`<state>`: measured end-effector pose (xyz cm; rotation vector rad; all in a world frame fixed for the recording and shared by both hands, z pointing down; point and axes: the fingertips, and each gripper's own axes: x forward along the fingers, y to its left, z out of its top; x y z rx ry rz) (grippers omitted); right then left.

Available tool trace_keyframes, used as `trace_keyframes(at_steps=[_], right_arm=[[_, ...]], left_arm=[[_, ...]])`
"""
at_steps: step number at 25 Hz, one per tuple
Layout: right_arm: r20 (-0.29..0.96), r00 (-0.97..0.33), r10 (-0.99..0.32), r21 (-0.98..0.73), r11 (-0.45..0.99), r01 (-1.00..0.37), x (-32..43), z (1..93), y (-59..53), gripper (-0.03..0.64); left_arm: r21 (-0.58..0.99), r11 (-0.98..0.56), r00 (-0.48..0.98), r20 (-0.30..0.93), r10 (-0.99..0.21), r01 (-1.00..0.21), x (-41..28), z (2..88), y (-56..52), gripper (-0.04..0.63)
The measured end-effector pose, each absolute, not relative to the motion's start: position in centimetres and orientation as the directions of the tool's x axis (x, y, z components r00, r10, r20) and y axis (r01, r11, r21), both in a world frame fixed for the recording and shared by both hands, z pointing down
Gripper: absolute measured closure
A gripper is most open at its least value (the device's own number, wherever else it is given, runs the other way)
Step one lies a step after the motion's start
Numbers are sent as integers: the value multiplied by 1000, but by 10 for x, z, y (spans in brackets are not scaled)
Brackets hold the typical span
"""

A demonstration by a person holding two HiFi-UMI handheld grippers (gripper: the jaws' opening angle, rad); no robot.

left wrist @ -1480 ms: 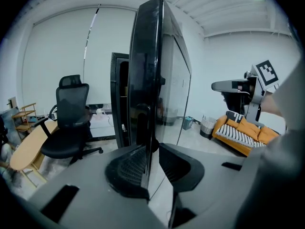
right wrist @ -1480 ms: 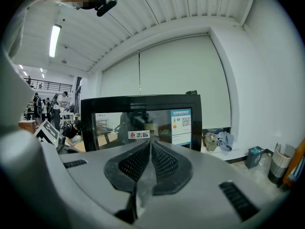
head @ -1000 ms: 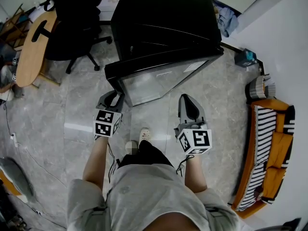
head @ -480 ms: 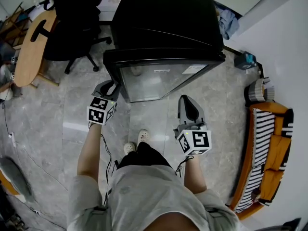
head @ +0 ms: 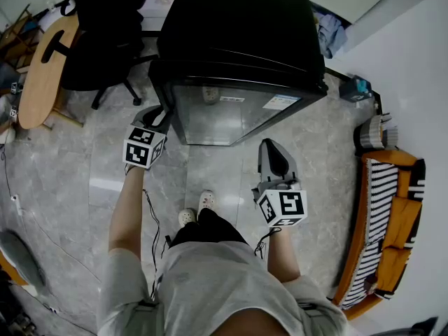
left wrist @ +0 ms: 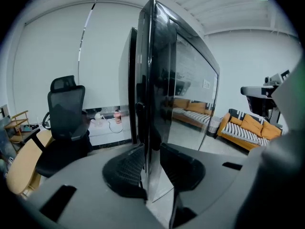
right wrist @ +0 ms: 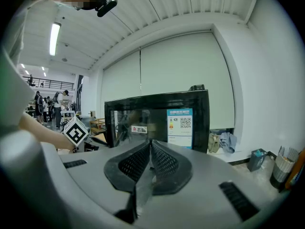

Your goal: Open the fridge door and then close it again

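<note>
A black fridge [head: 238, 33] with a glass door [head: 224, 114] stands in front of me, the door nearly flush with its body. My left gripper [head: 157, 114] is at the door's left edge. In the left gripper view that edge [left wrist: 152, 104] runs upright between the two pads, and the left gripper [left wrist: 151, 161] is shut on it. My right gripper [head: 273, 152] hangs a little in front of the door, touching nothing. In the right gripper view its jaws [right wrist: 150, 149] are shut and empty, facing the glass door [right wrist: 157, 120] with its blue label.
A black office chair [head: 105, 40] and a round wooden table [head: 45, 68] stand left of the fridge. An orange striped sofa [head: 392, 215] and a small bin [head: 374, 131] line the right wall. My feet [head: 196, 208] are on the grey tiled floor.
The fridge door has swung from angled open to nearly flat against the fridge. My left gripper went with its edge, up and to the left. The right gripper stayed put.
</note>
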<state>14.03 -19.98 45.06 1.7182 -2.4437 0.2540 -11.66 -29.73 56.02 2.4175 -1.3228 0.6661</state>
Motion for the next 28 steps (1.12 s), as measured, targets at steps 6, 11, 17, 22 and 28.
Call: trace_keyframes(at_steps=[6,11,17,22,28], right_arm=[[216,-333,-918,-55,329,-943,143,452,-205,592],[219,-330,-918,-55,326,-944,144,454,-208,592],[220,-321,-921,-53,318,-947,148,454,-209,592],[219,-323,-921,-49,320,-946,148,452,-209,592],[205,-332,-921,-43,330,-943,139,444,-203,592]], left_arm=[[36,-524,459,537,-708,-851,-117,561,-311,497],[28,-519,450,542,-710,-854,-118,561,-320,495],[19,-517,442,547,-711,-856,-118,562,-326,495],[17,-515,442,539,-717,-857,-116,561,-326,494],[-48,-458,370,517,-772,-888,-129,556,-310,560]])
